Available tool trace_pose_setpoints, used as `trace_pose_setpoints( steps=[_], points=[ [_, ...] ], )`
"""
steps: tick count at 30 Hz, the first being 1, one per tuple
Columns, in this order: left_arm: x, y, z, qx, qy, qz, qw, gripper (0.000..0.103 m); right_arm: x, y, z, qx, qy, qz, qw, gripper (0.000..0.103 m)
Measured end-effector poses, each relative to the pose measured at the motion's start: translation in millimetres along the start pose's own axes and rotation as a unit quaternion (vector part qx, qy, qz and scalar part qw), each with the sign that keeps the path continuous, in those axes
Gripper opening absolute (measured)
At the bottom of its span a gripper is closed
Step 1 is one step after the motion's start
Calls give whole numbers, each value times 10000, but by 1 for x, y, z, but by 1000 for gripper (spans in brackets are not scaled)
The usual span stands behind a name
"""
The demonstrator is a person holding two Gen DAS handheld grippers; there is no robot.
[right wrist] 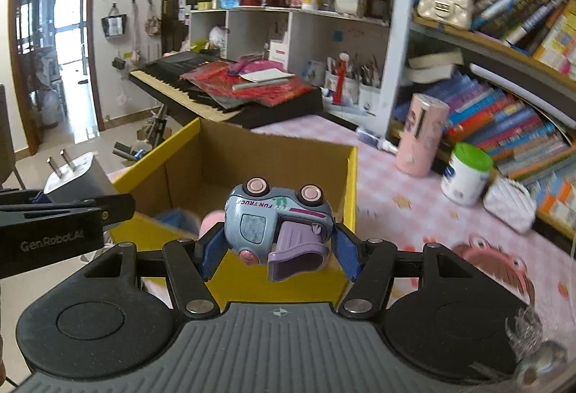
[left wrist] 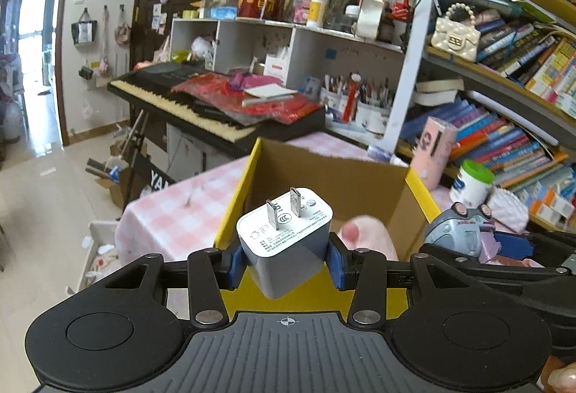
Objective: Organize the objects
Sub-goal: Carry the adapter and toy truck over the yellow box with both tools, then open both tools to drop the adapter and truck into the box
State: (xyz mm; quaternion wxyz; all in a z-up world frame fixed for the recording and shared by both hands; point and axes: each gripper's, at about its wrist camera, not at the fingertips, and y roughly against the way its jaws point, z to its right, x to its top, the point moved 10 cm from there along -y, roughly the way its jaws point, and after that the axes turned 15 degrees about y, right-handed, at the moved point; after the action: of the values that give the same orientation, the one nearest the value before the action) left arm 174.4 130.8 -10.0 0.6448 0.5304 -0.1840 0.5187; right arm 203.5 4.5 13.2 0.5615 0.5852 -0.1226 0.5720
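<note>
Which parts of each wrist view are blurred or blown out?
Left wrist: the pink object inside the cardboard box is motion-smeared; the charger stays sharp; the doorway at far left is overexposed. Right wrist: the bookshelf smears toward the fisheye edge; the toy truck is crisp.

Both cams sit right behind their own fingers, looking forward and slightly down into the same open cardboard box up close. The keyboard and bookshelf fill both backgrounds, and each view catches the other gripper at its edge.
</note>
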Motion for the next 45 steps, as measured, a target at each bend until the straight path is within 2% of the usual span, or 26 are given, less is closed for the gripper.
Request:
trace_pose_setpoints(
  steps=[6,17,23,33,37,43,45],
  points=[
    [7,-27,9,252,-125,53,9996,43,13,-37,7,208,282,22,9994,60],
    [-5,-73,7,782,-290,-353,9959,43,0,-87,8,697,681,-349,9946,60],
    [-11,-85,7,933,-317,-511,9938,43,-6,-99,7,1010,702,-427,9915,60],
    [-12,-89,7,1111,-368,-490,9919,44,-7,-104,4,1428,572,-451,9871,61],
    [-10,-86,13,1036,-396,-438,9929,51,-6,-104,4,1457,581,-432,9867,61],
    [-1,-67,27,855,-384,27,9956,67,-6,-103,4,1473,586,-439,9864,62],
    [1,-61,29,825,-357,115,9959,70,-6,-104,4,1471,580,-443,9864,67]
  ],
)
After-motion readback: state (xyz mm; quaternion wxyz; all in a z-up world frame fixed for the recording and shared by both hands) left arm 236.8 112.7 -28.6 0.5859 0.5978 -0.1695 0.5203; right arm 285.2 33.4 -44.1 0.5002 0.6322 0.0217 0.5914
